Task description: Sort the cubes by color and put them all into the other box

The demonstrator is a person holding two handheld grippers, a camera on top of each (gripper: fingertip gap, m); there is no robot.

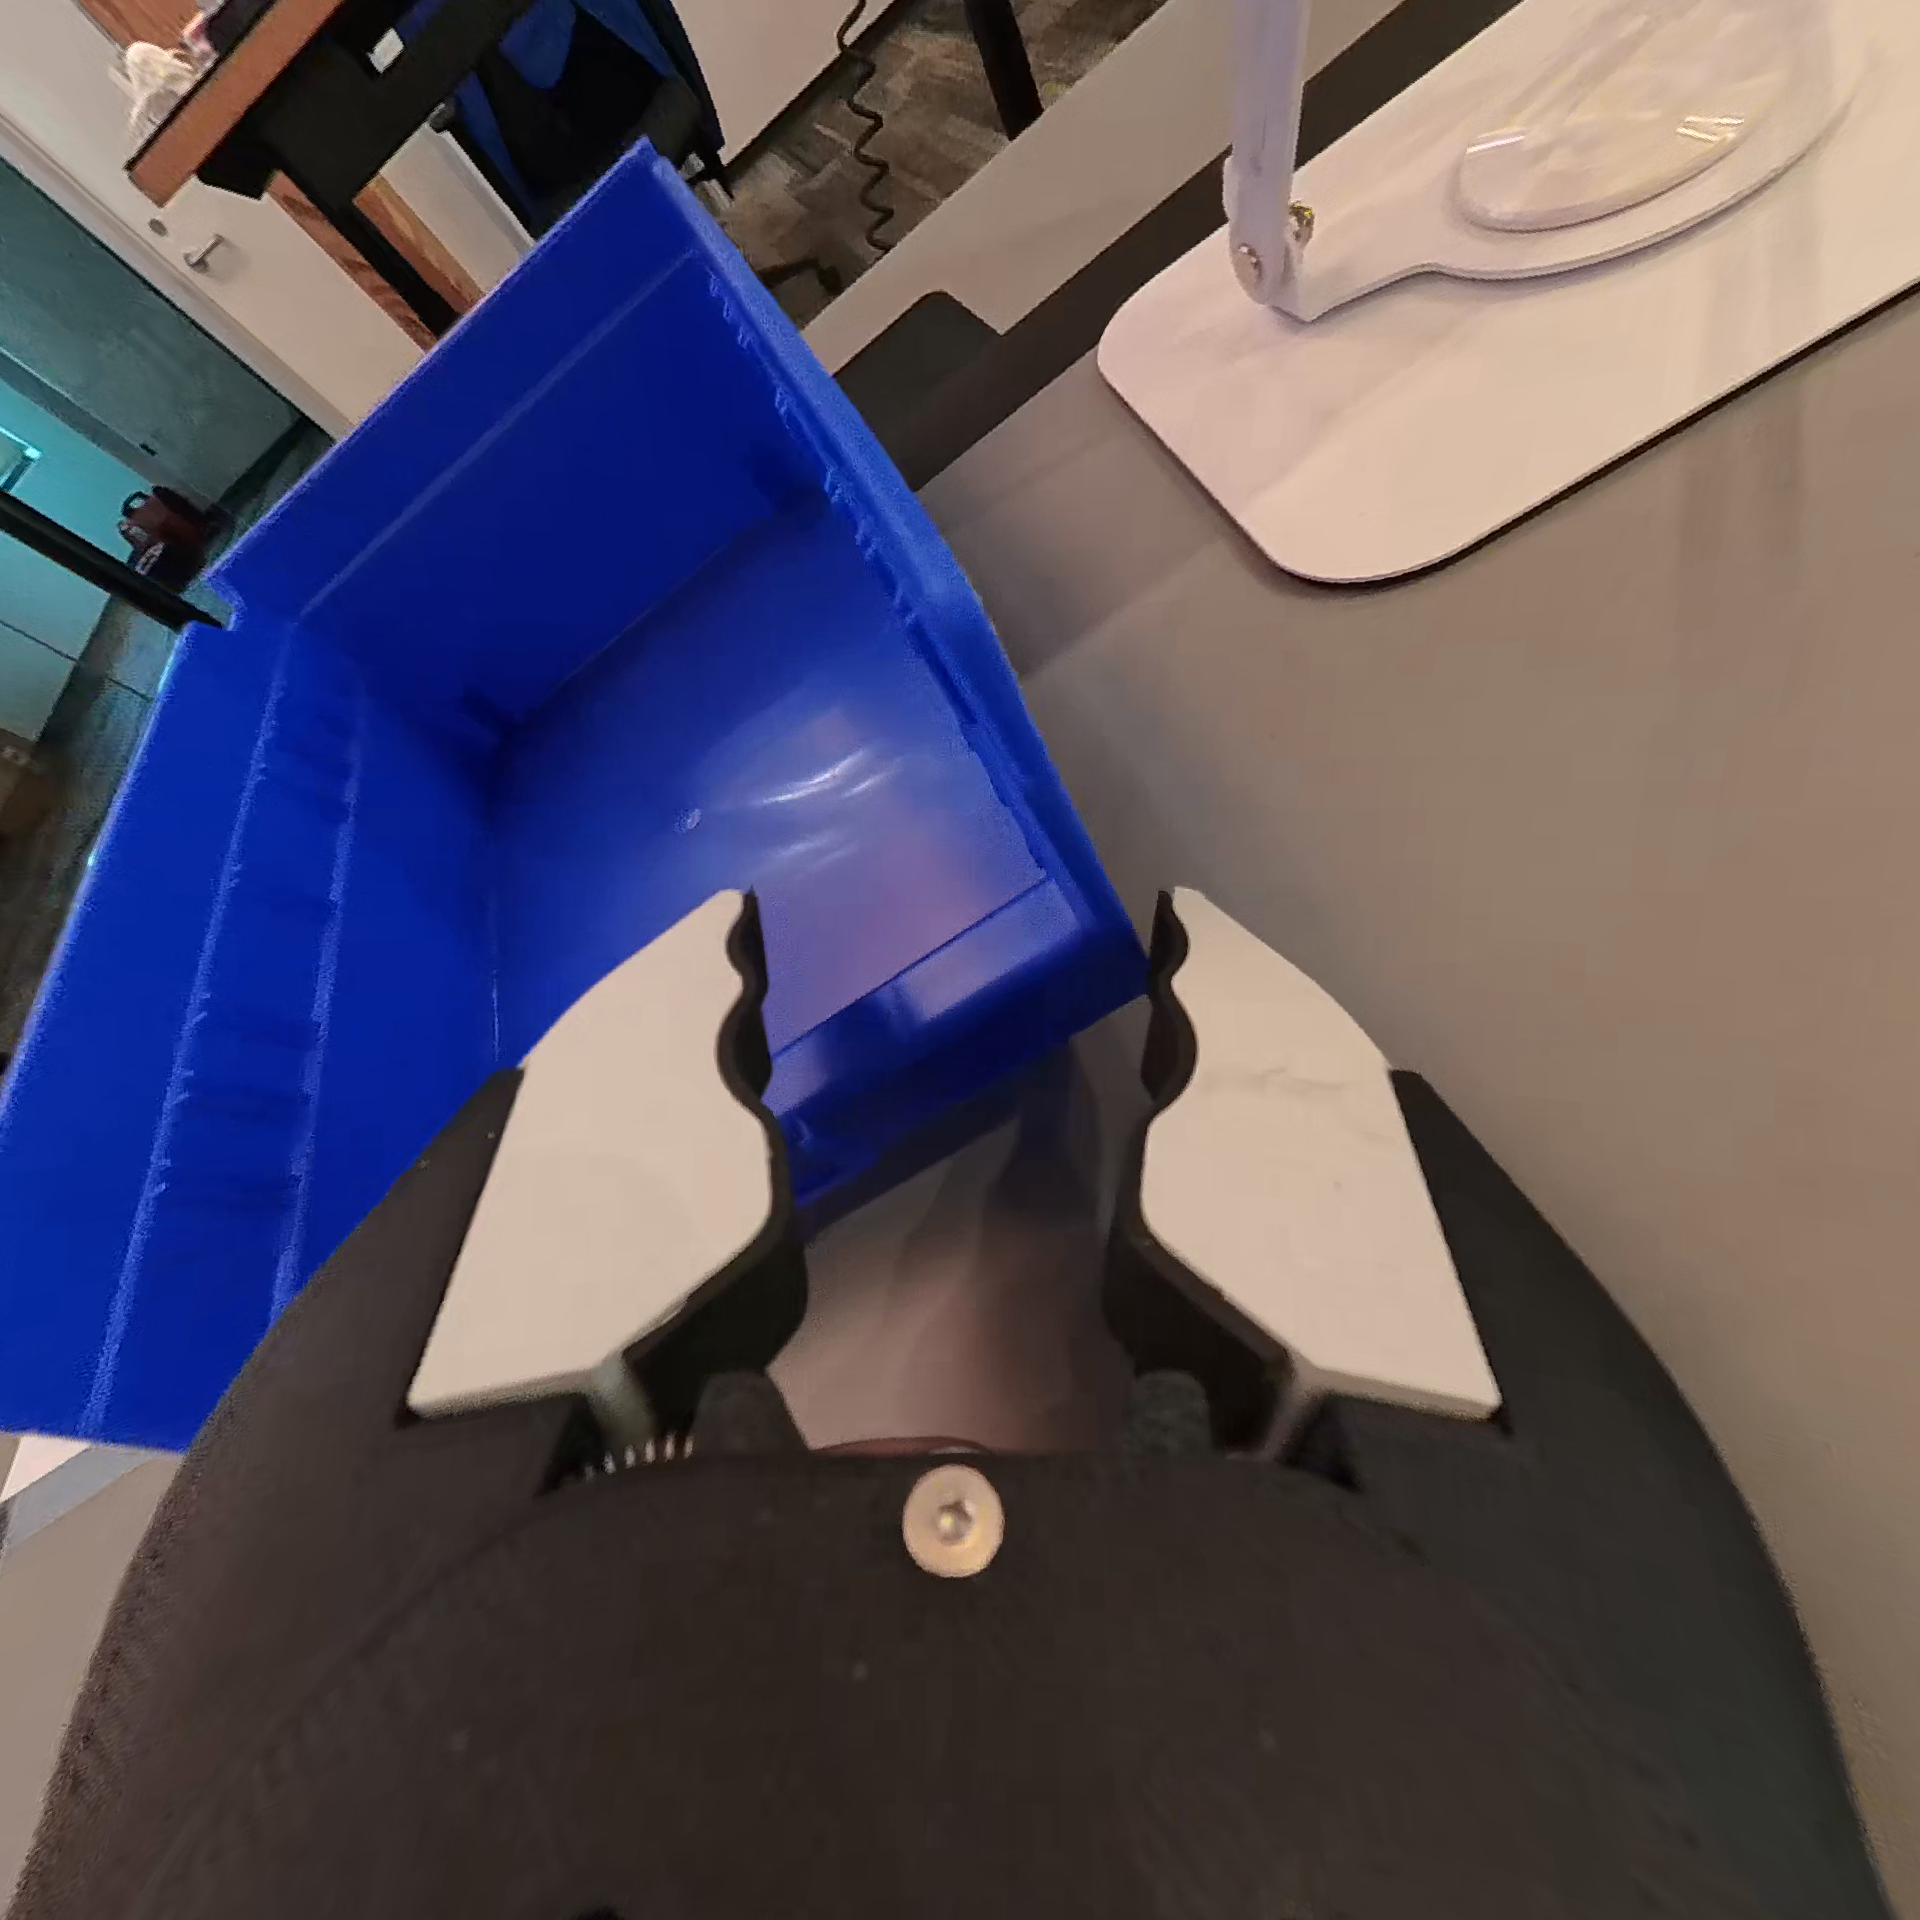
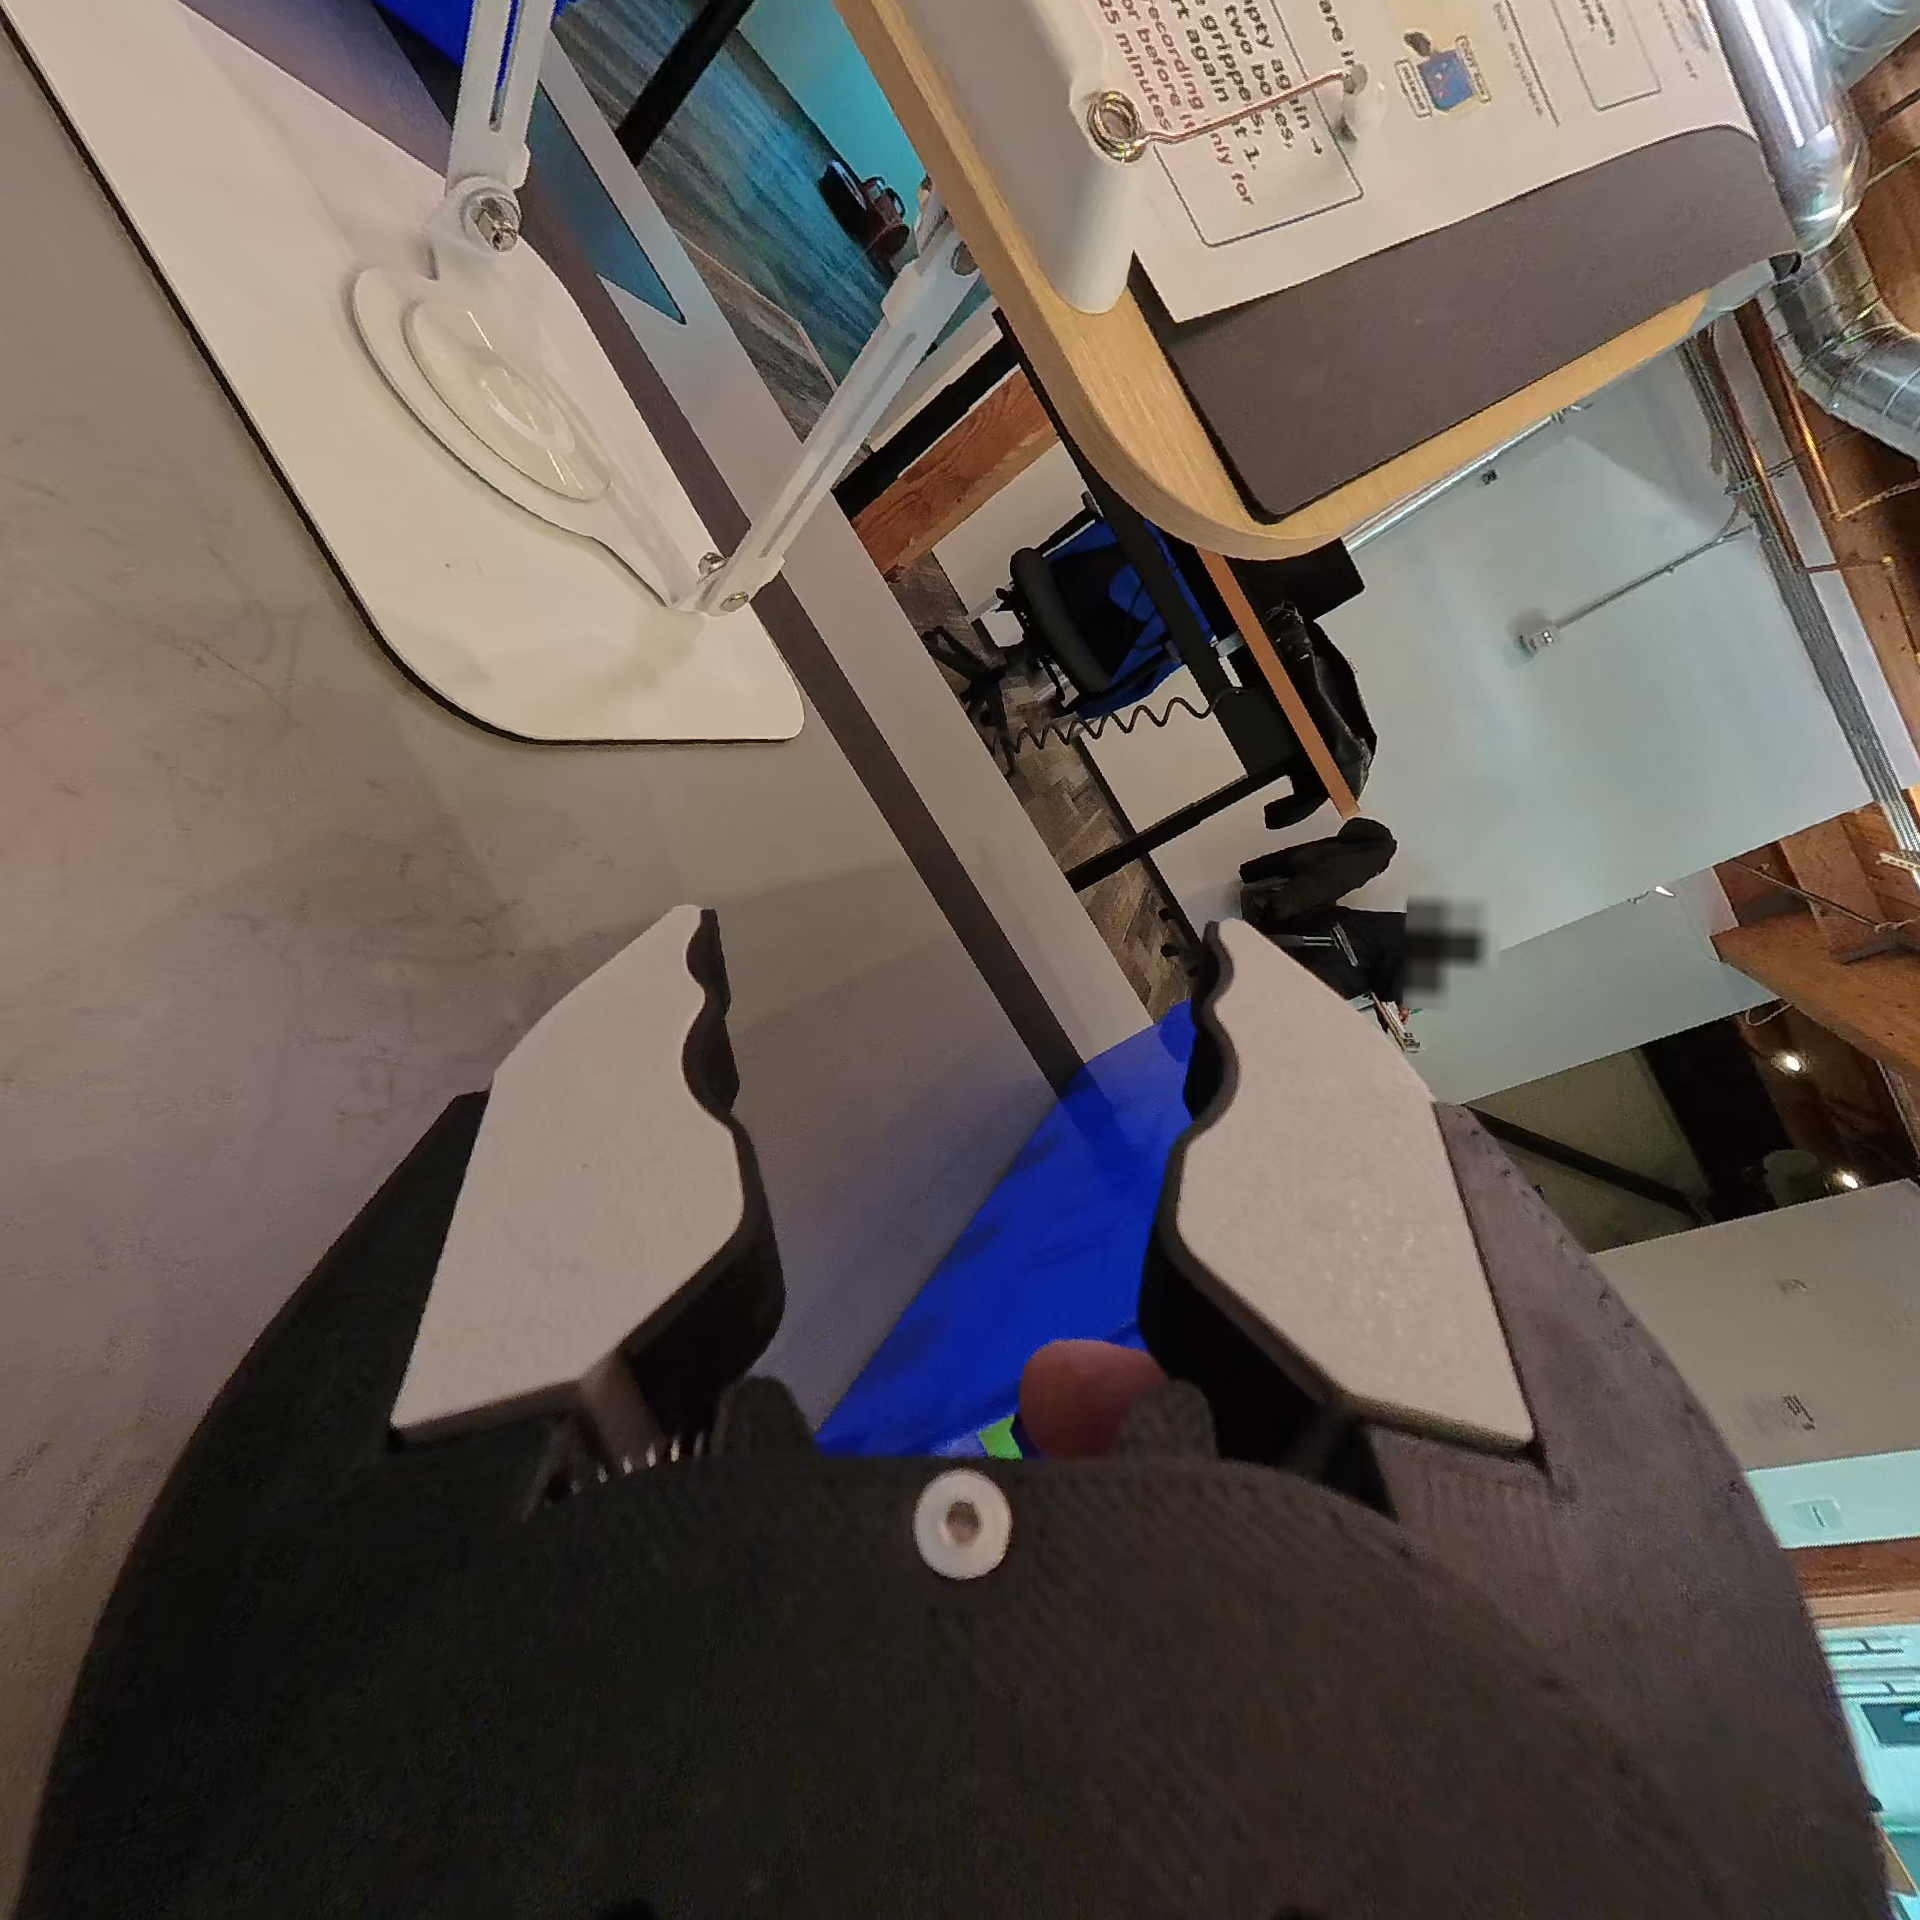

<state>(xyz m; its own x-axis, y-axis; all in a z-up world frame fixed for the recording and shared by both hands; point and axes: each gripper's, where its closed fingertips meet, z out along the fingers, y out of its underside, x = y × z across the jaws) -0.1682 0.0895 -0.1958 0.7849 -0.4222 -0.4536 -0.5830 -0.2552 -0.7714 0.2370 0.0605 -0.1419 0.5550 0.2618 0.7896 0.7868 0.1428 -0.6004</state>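
Note:
In the left wrist view a blue plastic box [image 1: 499,665] stands on the grey table; what shows of its inside holds no cubes. My left gripper [image 1: 956,914] is open and empty, over the box's near right corner. In the right wrist view my right gripper [image 2: 961,935] is open and empty above the table. Between and below its fingers lies a blue box [image 2: 1018,1278], with a small patch of green [image 2: 1000,1442] and a fingertip [image 2: 1086,1392] at the gripper's base. No whole cube is in view.
A white stand base [image 1: 1455,395] with a jointed white arm [image 1: 1262,156] sits on the grey table [image 1: 1455,935], also in the right wrist view [image 2: 499,499]. A wooden board with a printed sheet [image 2: 1351,208] hangs above. The table's far edge [image 2: 935,831] is near the boxes. There is about 40 centimetres between the tips of the two grippers.

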